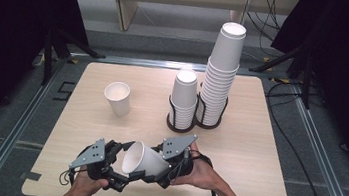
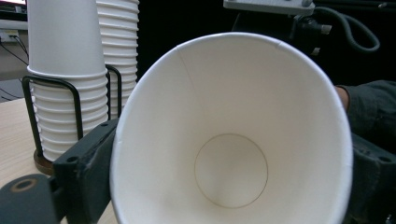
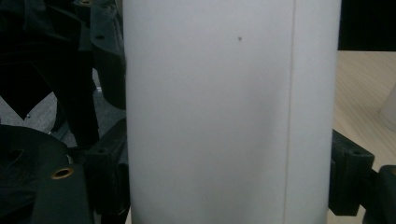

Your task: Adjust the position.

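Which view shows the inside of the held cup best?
The left gripper view: it looks straight into the held cup, down to its bottom. The high view shows its rim and side from above; the right gripper view shows its outer wall.

Both grippers meet at the table's near edge, around six o'clock.

The left gripper (image 1: 121, 164), gripped by the left hand (image 1: 85, 184), points toward three o'clock; the right gripper (image 1: 166, 170), gripped by the right hand (image 1: 198, 174), points toward nine o'clock. A paper cup (image 1: 142, 159) lies sideways between them, the right gripper's jaws clamped on its wall and the left's flanking its rim. Forearms enter from six o'clock.
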Tool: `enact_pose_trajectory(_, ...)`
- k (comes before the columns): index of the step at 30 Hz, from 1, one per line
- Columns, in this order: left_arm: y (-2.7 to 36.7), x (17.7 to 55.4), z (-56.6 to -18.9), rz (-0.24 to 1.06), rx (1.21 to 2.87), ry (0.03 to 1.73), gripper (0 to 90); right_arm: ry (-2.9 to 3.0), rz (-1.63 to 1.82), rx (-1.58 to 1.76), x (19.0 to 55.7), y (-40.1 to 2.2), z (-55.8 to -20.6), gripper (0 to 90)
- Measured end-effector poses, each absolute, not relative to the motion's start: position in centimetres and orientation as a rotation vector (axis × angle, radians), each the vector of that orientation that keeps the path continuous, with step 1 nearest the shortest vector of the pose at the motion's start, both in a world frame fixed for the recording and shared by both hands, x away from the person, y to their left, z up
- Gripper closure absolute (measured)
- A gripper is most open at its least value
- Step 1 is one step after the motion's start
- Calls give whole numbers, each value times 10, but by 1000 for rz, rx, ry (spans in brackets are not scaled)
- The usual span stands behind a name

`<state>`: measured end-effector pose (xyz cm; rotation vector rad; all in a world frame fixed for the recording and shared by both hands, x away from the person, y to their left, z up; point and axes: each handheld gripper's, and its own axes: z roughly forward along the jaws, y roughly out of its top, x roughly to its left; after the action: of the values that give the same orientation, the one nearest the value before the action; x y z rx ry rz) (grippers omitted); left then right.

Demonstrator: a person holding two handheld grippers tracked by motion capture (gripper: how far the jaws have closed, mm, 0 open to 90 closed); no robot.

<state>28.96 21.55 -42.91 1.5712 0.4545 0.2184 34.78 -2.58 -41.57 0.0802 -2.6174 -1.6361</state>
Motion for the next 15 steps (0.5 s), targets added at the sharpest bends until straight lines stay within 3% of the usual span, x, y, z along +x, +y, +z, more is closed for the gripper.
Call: enact_pose_trajectory(15,215,288,-427,243,1595,450,138,-2648,-1577,12,348,-26,-418,174)
